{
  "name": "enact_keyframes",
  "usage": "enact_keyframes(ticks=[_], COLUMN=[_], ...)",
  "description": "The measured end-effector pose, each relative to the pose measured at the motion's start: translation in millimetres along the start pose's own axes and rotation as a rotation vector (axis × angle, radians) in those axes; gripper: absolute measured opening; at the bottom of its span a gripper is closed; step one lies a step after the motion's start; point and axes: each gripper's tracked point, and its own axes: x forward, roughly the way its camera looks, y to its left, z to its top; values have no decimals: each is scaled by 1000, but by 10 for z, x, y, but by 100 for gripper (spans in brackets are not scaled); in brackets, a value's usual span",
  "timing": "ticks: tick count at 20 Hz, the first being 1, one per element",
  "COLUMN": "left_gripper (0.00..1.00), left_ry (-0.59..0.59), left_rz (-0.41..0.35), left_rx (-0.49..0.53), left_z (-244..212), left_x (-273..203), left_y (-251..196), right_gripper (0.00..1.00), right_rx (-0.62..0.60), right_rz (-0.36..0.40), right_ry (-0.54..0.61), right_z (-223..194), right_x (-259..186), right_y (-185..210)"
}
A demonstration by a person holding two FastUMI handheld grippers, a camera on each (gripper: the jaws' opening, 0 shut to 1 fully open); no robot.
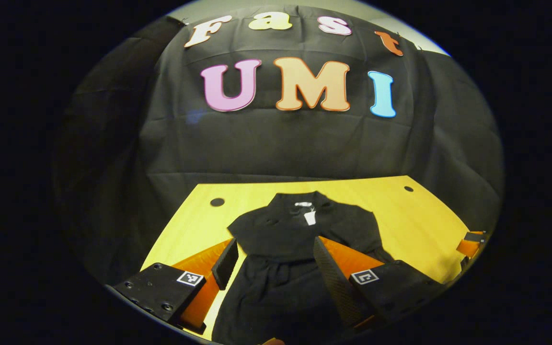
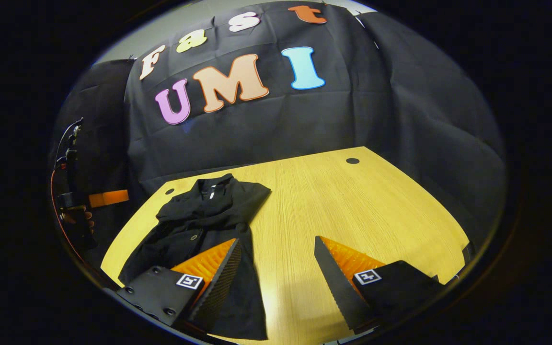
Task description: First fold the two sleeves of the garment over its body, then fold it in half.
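A black garment lies flat on the yellow wooden table, collar toward the booth wall, with a white tag at the neck. How its sleeves lie is hard to tell in the dark cloth. My left gripper hovers open over the garment's middle, its fingers astride the body. In the right gripper view the garment sits at the left. My right gripper is open, with one finger over the garment's near edge and the other over the bare table.
Small round holes mark the table's far corners. The black cloth wall stands close behind the table. A hand holding the other gripper, with cables, shows at the far left of the right gripper view.
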Motion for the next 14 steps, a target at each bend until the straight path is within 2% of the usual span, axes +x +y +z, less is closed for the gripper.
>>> enact_keyframes(ticks=[4, 5, 6, 8, 9, 10, 11, 12, 14], left_gripper=[96, 96, 96, 96, 96, 96, 96, 96, 96], left_ry=[48, 66, 83, 119, 138, 165, 195, 219, 264], left_rz=[34, 39, 41, 50, 55, 57, 58, 61, 67], left_rx=[-21, -28, -33, -40, -45, -50, -53, -51, -41], left_z=[-413, -524, -636, -845, -971, -1101, -1250, -1375, -1626], left_x=[-322, -366, -412, -494, -524, -558, -597, -639, -693], left_y=[313, 348, 391, 485, 530, 553, 578, 605, 653], right_gripper=[98, 94, 98, 98, 99, 94, 98, 94, 94], right_rx=[-49, -56, -56, -64, -75, -92, -109, -124, -150], right_rz=[5, 2, 5, 5, 0, -12, -24, -34, -53], right_ry=[14, 21, 24, 39, 48, 60, 79, 99, 150], right_z=[-153, -220, -257, -384, -463, -551, -669, -784, -1028], right_x=[-116, -135, -167, -203, -216, -221, -220, -223, -243], right_y=[226, 266, 308, 394, 414, 413, 397, 386, 352])
